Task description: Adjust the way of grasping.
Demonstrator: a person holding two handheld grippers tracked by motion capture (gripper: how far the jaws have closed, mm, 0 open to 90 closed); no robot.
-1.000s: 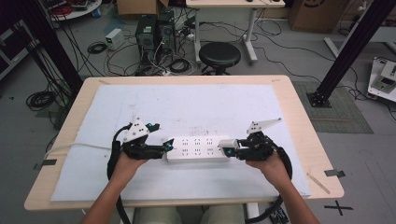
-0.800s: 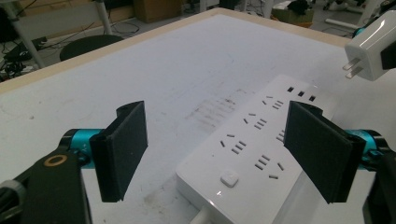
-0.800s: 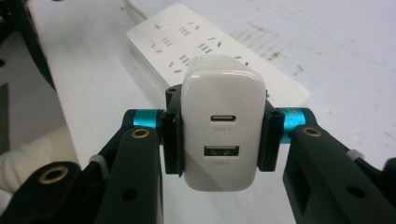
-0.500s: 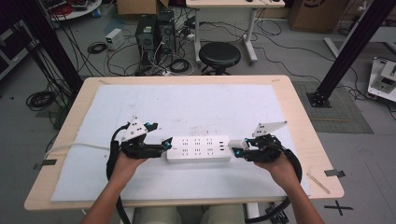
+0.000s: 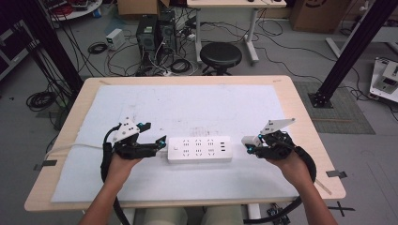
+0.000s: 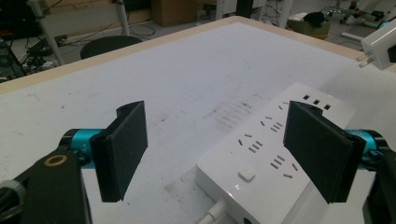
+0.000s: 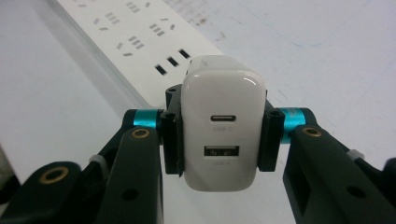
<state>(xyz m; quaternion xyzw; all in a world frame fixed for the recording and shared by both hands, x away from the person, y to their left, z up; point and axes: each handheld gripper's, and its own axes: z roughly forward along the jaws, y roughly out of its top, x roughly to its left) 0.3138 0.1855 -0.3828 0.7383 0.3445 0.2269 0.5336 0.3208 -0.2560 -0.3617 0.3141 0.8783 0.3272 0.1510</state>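
**Charger held just off the strip's end**

The white power strip (image 5: 200, 149) lies flat on the pale mat (image 5: 187, 108), near the person's edge of the table. The right gripper (image 5: 249, 147) is clamped on a white charger (image 7: 222, 123) (two ports face its camera), held just beside the strip's right end, apart from it. The left gripper (image 6: 219, 149) sits at the strip's left end with its jaws spread wide, gripping nothing.

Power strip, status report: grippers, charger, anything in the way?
Left gripper open at power strip. Right gripper shut on charger, off its far end. Nothing between.
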